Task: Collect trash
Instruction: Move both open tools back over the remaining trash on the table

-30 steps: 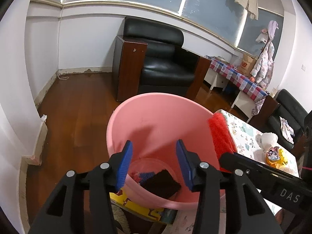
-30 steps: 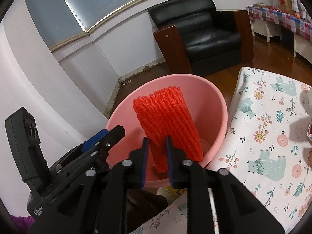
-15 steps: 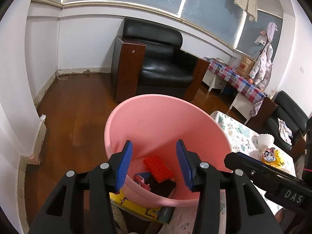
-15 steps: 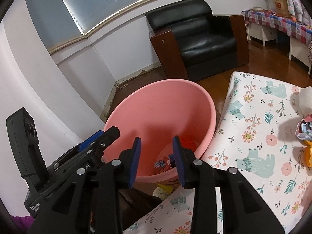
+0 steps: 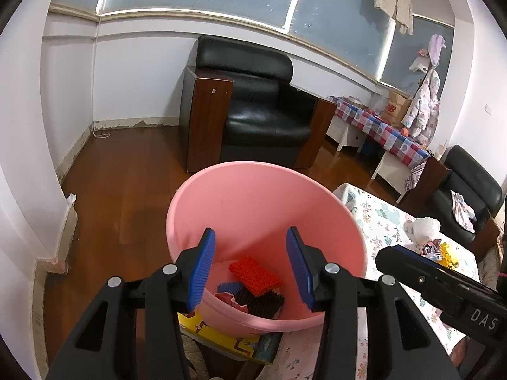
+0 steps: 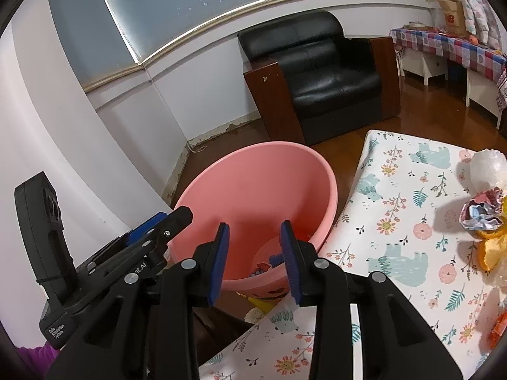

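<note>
Our right gripper (image 6: 255,258) has just been opening, and the red foam net (image 5: 254,271) now lies in the pink bucket (image 5: 263,190).

Both grippers hang open and empty, left gripper (image 5: 250,270) over the bucket; leftover wrappers (image 6: 483,209) wait on the table (image 6: 405,253), and a careless reach could knock them floorward.

Pink plastic bucket (image 5: 253,209), holding a red foam net (image 5: 255,271) over black (image 5: 264,302) and blue (image 5: 228,286) ribbed pieces. White tablecloth (image 6: 408,231) printed with teal bears, pink flowers and green leaves. Black armchair (image 5: 256,107) with dark brown wooden sides. Red, blue and white checked cloth (image 5: 383,133) on the far table. Both grippers: black bodies, blue ribbed pads (image 5: 202,267). Brown wooden floor (image 5: 120,186).
</note>
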Available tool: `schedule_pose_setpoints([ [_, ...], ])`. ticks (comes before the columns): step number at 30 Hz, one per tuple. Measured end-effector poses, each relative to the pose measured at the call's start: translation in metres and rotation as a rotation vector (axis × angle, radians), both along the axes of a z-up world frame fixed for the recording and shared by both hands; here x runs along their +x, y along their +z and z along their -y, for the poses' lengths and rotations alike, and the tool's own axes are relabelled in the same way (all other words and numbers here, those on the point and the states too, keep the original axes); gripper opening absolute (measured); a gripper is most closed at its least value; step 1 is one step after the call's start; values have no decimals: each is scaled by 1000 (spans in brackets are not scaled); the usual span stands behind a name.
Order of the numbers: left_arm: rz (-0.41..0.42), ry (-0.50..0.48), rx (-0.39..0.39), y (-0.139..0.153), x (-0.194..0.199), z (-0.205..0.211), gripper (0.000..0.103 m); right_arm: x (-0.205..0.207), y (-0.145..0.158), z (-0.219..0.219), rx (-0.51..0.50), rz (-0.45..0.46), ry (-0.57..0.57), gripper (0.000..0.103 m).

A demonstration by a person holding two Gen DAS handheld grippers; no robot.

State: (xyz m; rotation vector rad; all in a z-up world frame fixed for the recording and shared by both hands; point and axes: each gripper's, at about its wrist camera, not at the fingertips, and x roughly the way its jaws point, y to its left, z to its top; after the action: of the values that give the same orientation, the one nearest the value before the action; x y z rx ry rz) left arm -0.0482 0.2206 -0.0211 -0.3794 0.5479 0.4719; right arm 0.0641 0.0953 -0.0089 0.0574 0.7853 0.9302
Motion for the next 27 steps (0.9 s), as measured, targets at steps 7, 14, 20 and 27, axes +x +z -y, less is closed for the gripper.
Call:
schedule_pose_setpoints([
  [7,8,-9,20,10,-4,7,46,-3,7,21,24,20,-29,34],
  [14,18,-33,43,18,-7,22,46,-4,19,54,24,57,-82,34],
  [20,32,-70,72,28,-6,39,46,-3,24,87,18,81,-137,34],
  [27,37,-129,110,37,-4,64,46,-5,25,131,25,98,-216,34],
])
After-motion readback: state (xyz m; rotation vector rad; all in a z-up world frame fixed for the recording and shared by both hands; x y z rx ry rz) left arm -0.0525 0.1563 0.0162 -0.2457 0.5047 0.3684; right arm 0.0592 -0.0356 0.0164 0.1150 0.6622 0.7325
